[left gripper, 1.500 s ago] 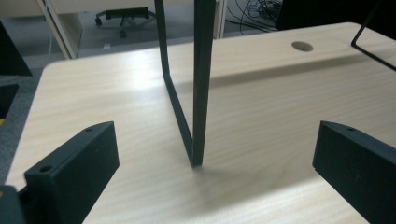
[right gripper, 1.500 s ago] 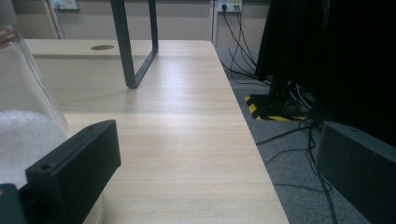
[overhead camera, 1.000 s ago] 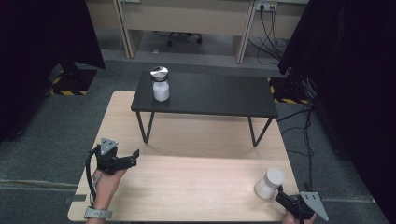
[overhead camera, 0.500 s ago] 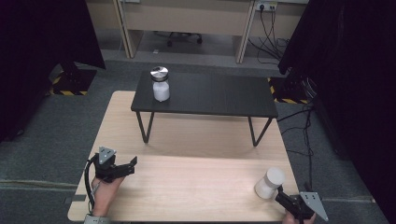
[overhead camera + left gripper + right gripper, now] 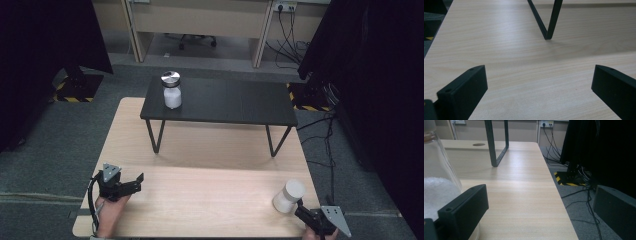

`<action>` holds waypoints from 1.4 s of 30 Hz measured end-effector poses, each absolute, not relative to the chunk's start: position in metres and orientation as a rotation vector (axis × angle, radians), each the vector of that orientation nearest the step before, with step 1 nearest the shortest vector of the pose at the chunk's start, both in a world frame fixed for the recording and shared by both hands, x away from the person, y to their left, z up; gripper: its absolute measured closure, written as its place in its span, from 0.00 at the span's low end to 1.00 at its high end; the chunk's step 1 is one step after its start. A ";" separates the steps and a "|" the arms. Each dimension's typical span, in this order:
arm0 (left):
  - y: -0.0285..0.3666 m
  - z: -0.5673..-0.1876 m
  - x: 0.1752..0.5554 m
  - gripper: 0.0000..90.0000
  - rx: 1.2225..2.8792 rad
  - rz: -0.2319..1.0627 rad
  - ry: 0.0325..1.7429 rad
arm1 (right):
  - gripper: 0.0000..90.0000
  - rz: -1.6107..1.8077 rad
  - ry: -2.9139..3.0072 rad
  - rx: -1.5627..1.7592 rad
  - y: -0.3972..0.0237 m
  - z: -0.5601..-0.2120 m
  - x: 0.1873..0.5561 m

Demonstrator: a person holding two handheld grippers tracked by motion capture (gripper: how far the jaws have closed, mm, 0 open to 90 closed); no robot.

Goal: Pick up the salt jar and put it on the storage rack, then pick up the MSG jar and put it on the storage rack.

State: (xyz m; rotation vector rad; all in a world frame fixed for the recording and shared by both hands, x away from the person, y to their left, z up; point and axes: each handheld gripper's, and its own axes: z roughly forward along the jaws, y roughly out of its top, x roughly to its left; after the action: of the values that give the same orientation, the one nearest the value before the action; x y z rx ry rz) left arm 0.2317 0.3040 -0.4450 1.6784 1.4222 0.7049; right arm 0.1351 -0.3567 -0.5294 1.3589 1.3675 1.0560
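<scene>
Your right gripper (image 5: 300, 209) sat at the near right corner of the wooden table (image 5: 210, 200), jaws spread wide and holding nothing. The lidless jar (image 5: 289, 196) of white granules stood just beside it, to its left; in the right gripper view the jar (image 5: 439, 190) pressed past the outside of one jaw, not between the pair. That offset reads as a release or an approach from the side (I could not tell whether jaw and glass touched).

Your left gripper (image 5: 131, 184) rested low at the near left edge, released as well, with bare tabletop between its jaws in the left gripper view.

A second jar (image 5: 171, 91), capped with a metal lid, stood well apart on the far left end of the black stand (image 5: 235, 102). Probably parked there out of the working area.
</scene>
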 end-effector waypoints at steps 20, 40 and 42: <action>0.310 -0.471 0.226 0.00 1.689 0.666 1.494 | 0.00 1.052 1.365 1.353 -0.356 -0.530 0.135; 0.306 -0.476 0.221 0.00 1.666 0.708 1.480 | 0.00 1.070 1.369 1.365 -0.359 -0.528 0.135; 0.307 -0.476 0.221 0.00 1.663 0.706 1.481 | 0.00 1.081 1.375 1.371 -0.361 -0.527 0.135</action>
State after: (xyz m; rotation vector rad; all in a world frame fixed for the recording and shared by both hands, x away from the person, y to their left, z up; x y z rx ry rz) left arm 0.2205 0.3066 -0.4758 1.6631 1.4806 0.7065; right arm 0.1351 -0.3609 -0.5270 1.3706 1.3748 1.0811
